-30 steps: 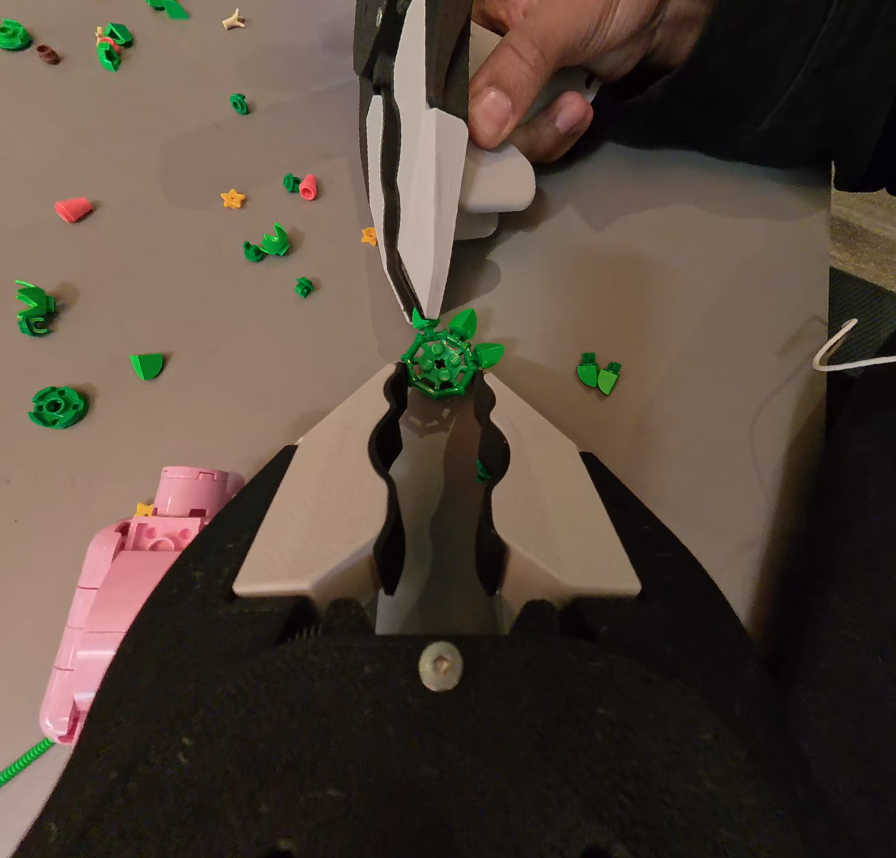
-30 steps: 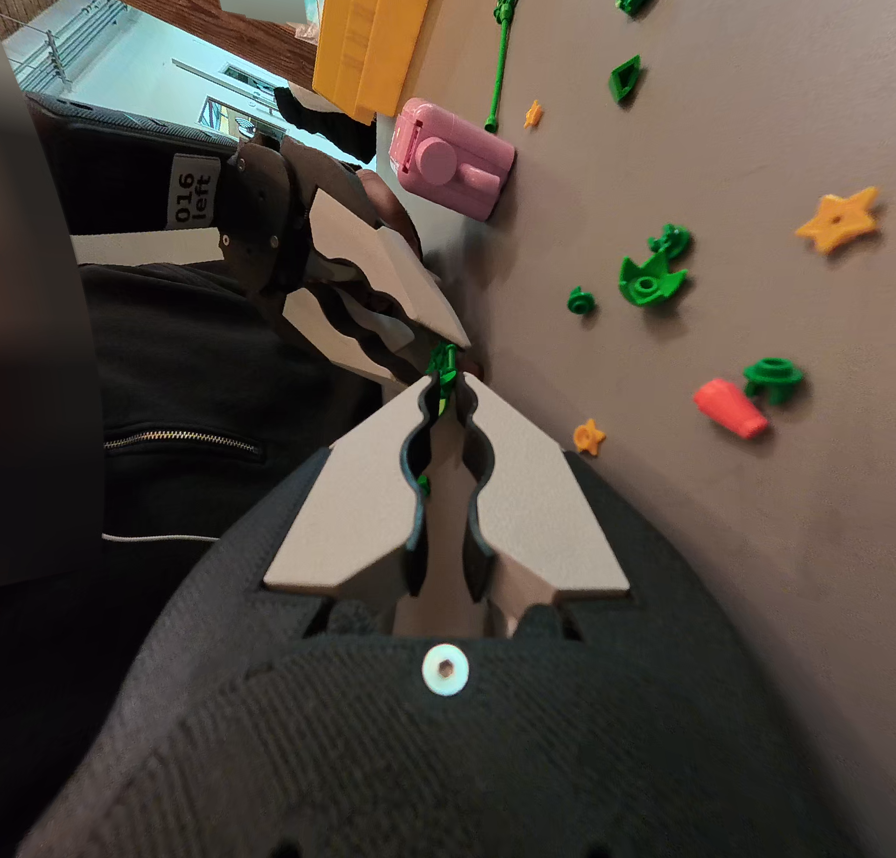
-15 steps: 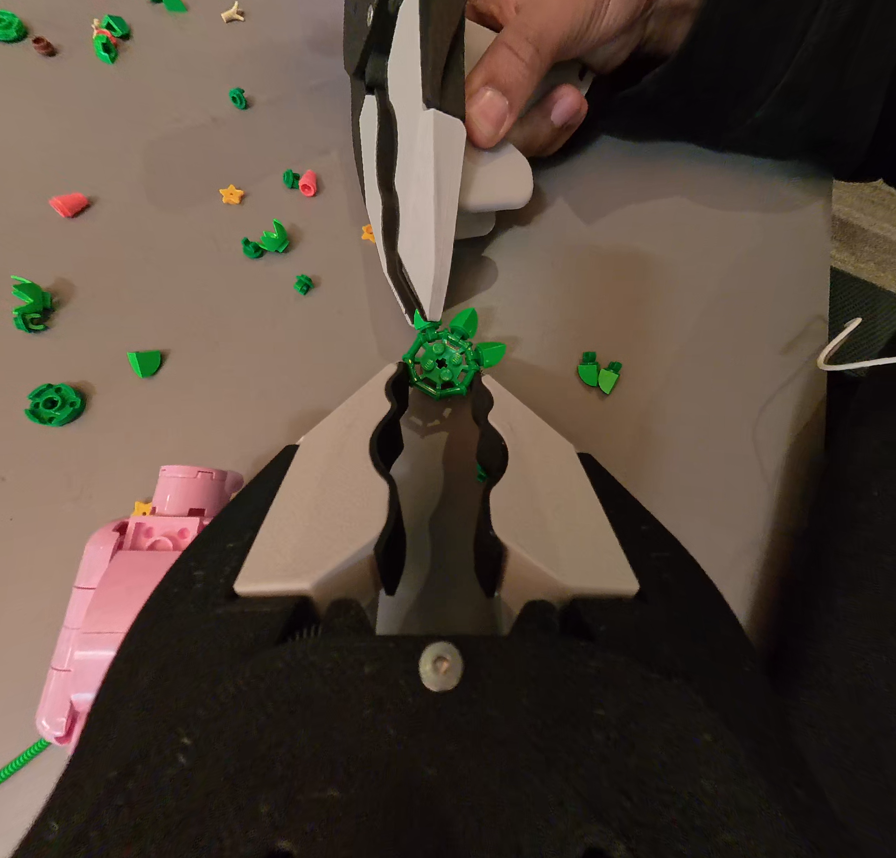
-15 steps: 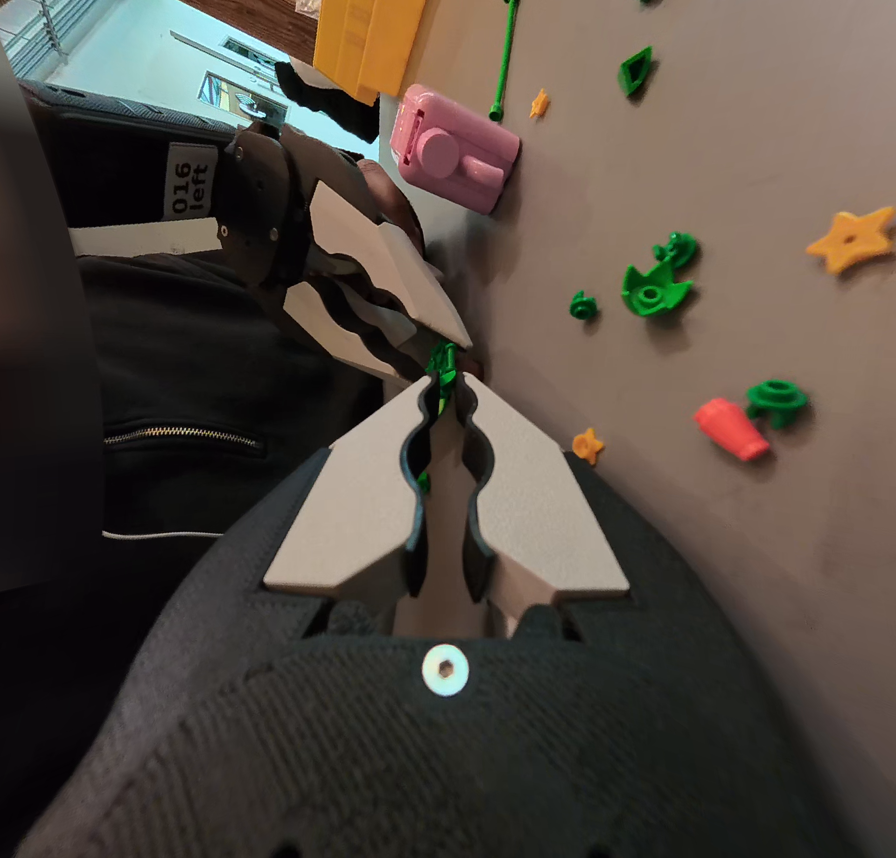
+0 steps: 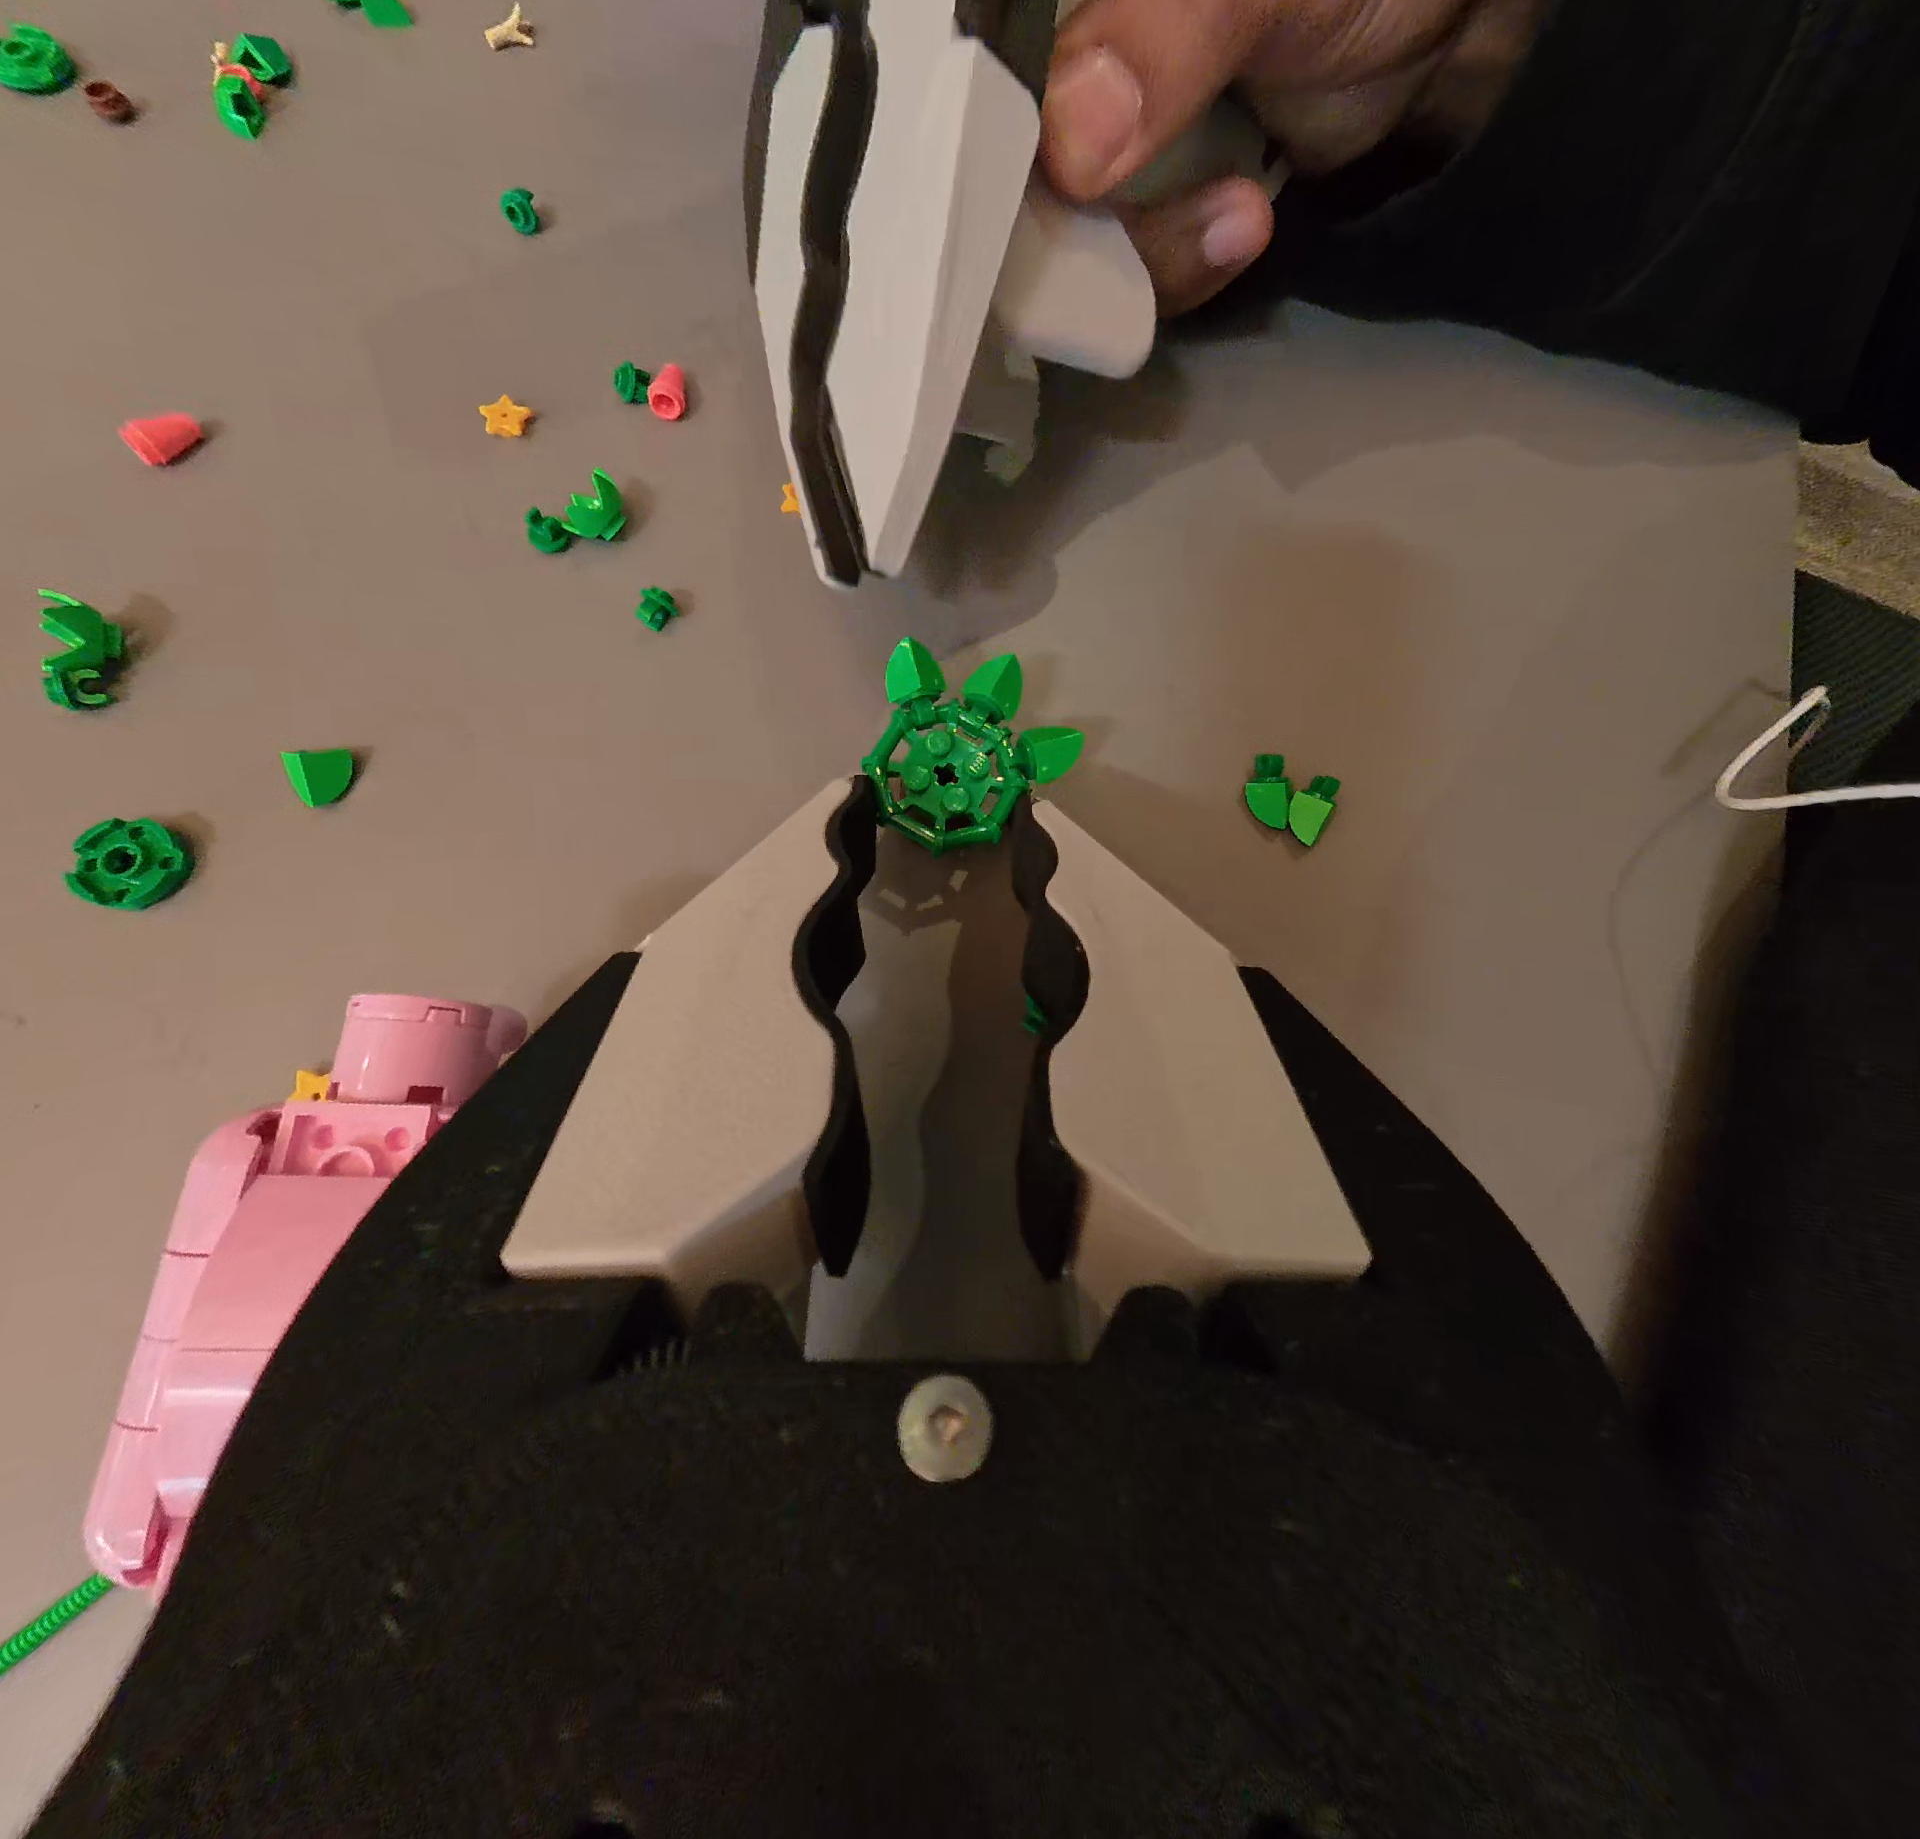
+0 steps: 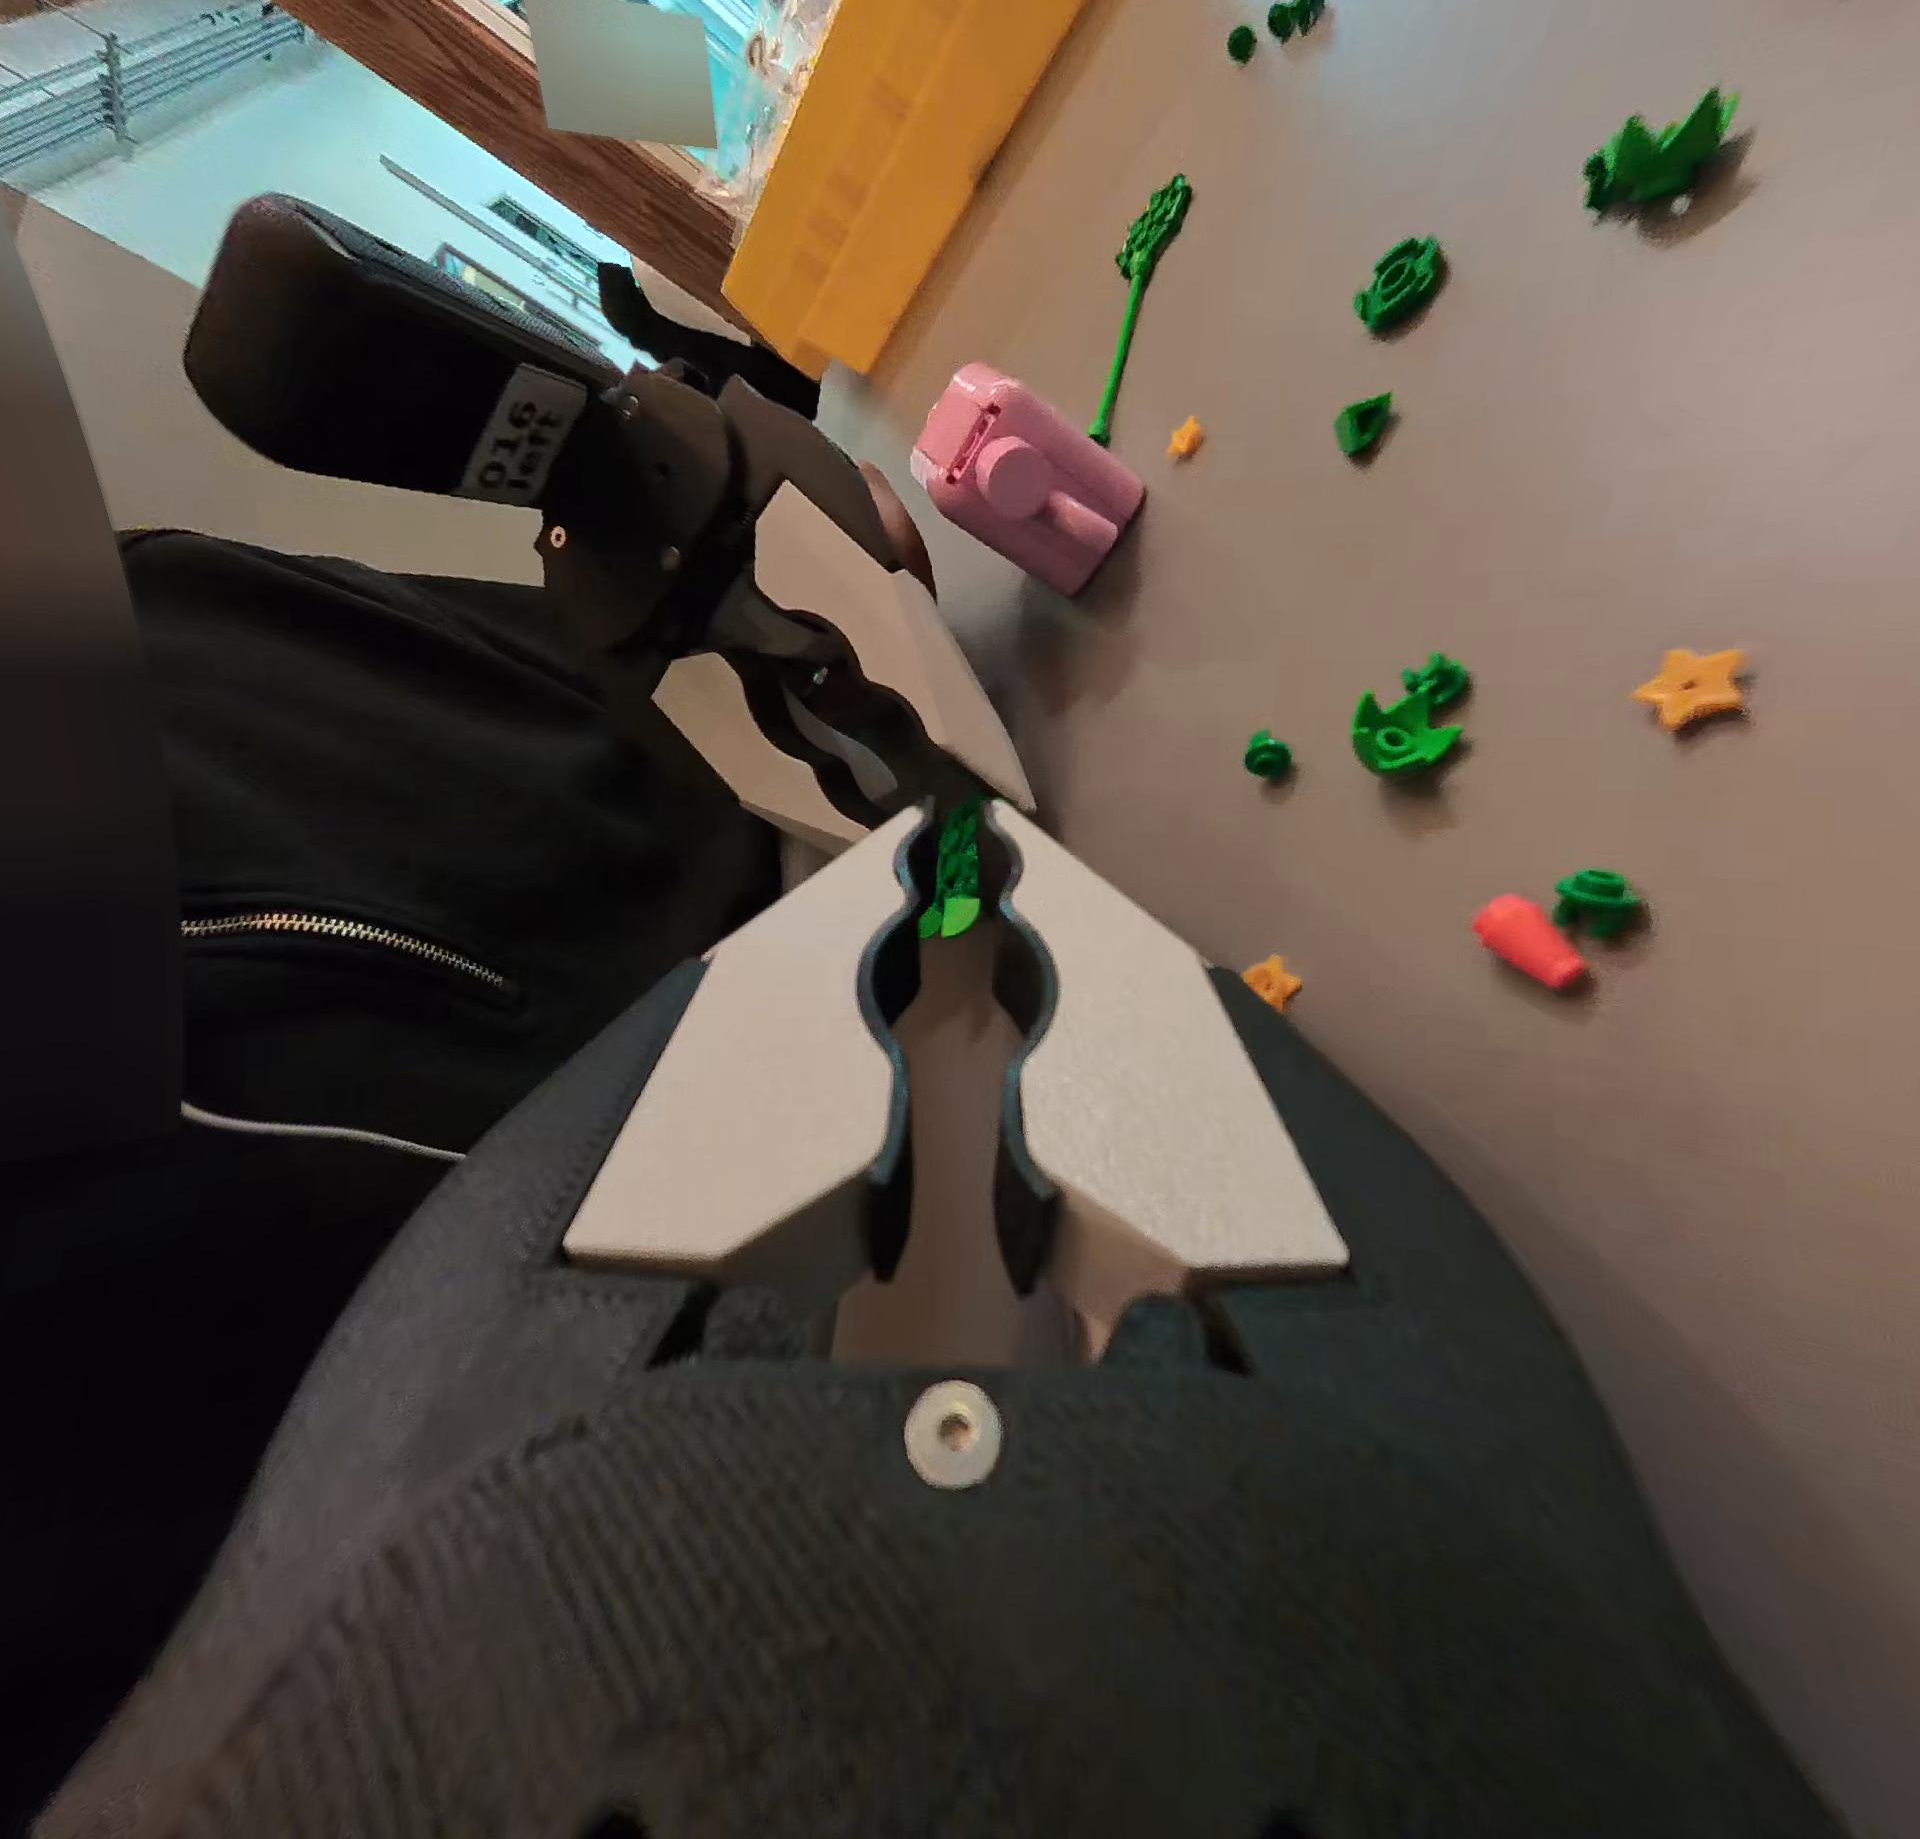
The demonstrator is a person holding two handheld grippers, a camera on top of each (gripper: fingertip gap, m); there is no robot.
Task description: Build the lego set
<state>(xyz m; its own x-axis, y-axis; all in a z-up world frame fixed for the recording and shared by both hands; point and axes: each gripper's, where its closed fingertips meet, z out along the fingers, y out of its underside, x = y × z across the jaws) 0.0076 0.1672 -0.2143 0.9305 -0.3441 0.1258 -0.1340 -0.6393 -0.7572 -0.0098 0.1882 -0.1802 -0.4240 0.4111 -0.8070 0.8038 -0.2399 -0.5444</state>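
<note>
A green round web piece (image 5: 940,787) carries three green leaves, the leftmost (image 5: 909,669) upright. My left gripper (image 5: 943,802) is shut on the web piece and holds it flat a little above the grey table (image 5: 1403,594). My right gripper (image 5: 847,574), held by a hand, hangs just beyond the leaves and apart from them. Its jaws stand a narrow gap apart with nothing between them. In the right wrist view, the web piece (image 6: 956,854) shows edge-on through my right gripper (image 6: 961,810), with the left gripper (image 6: 951,787) behind it.
Two loose green leaves (image 5: 1291,802) lie to the right. A pink block (image 5: 270,1270) sits at the lower left. Green, red and yellow small parts are scattered at the left, such as a green ring (image 5: 127,862). A yellow box (image 6: 894,148) stands at the table's far side. The table edge (image 5: 1792,854) is close on the right.
My right gripper has let go of the leftmost leaf and drawn back from the web piece. The leaf stays on the piece. The left gripper has held still.
</note>
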